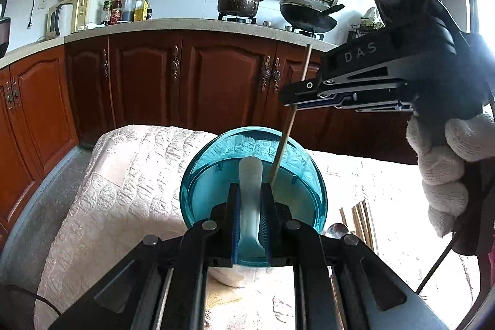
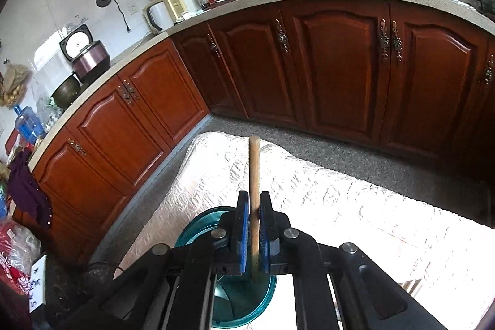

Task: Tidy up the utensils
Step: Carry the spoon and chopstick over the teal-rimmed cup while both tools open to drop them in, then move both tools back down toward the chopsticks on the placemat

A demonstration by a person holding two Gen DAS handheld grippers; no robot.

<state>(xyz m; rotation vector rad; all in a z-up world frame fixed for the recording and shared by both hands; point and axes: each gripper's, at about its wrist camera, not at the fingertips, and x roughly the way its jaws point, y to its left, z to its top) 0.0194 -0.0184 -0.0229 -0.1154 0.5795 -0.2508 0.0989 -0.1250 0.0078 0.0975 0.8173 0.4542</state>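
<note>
A blue translucent utensil holder [image 1: 253, 175] stands on the white quilted cloth [image 1: 123, 175]; it also shows in the right wrist view [image 2: 244, 299]. My left gripper [image 1: 250, 200] is shut on a white spoon [image 1: 250, 175] held over the holder's opening. My right gripper [image 1: 289, 96] is shut on a wooden chopstick [image 1: 286, 132] whose lower end reaches into the holder; in the right wrist view the gripper [image 2: 254, 206] holds the chopstick [image 2: 253, 169] upright.
More chopsticks [image 1: 360, 221] and a metal spoon [image 1: 335, 229] lie on the cloth right of the holder. Red-brown kitchen cabinets [image 2: 340, 67] stand behind the table, with a stove, pot and wok on the counter above.
</note>
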